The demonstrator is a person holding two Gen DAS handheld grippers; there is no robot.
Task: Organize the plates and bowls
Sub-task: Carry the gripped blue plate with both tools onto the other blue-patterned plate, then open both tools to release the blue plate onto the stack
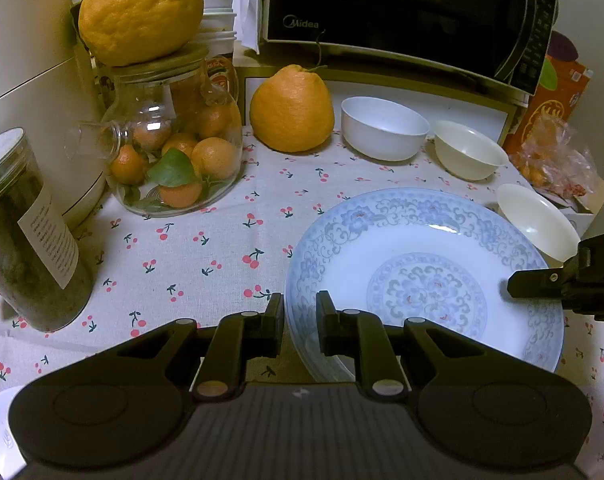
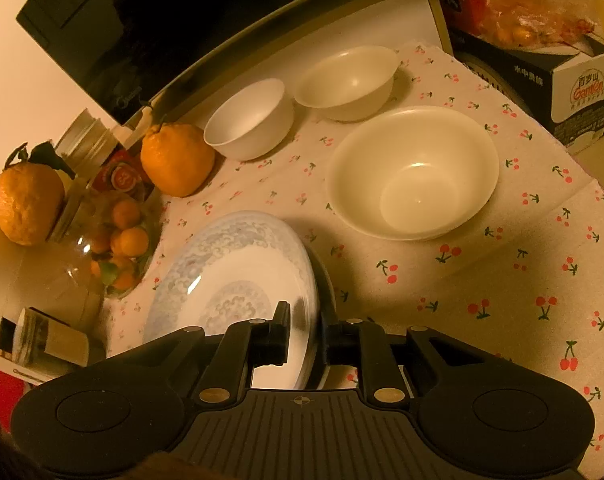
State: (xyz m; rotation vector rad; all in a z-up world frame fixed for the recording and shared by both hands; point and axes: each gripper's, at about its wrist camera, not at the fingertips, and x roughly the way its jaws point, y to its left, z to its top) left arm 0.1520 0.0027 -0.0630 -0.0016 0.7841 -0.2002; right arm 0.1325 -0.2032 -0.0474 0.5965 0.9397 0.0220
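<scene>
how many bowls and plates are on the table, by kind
White bowl: 1
Cream bowls: 2
Blue-patterned plates: at least 2 stacked, judging by the rims; both tools are clamped on the stack
Total: at least 5 pieces

This is a home kitchen corner, a small table or counter pushed against a wall; a cloth printed with red cherries [image 1: 206, 248] covers it; a black microwave [image 1: 397, 12] sits on a raised shelf at the back; a glass jar of small oranges [image 1: 174, 152] stands at the left with a big citrus fruit [image 1: 142, 12] on its lid; white bowls [image 1: 383, 128] and a blue-patterned plate [image 1: 421, 272] lie out; a drinks carton [image 2: 581, 100] stands at the side.
</scene>
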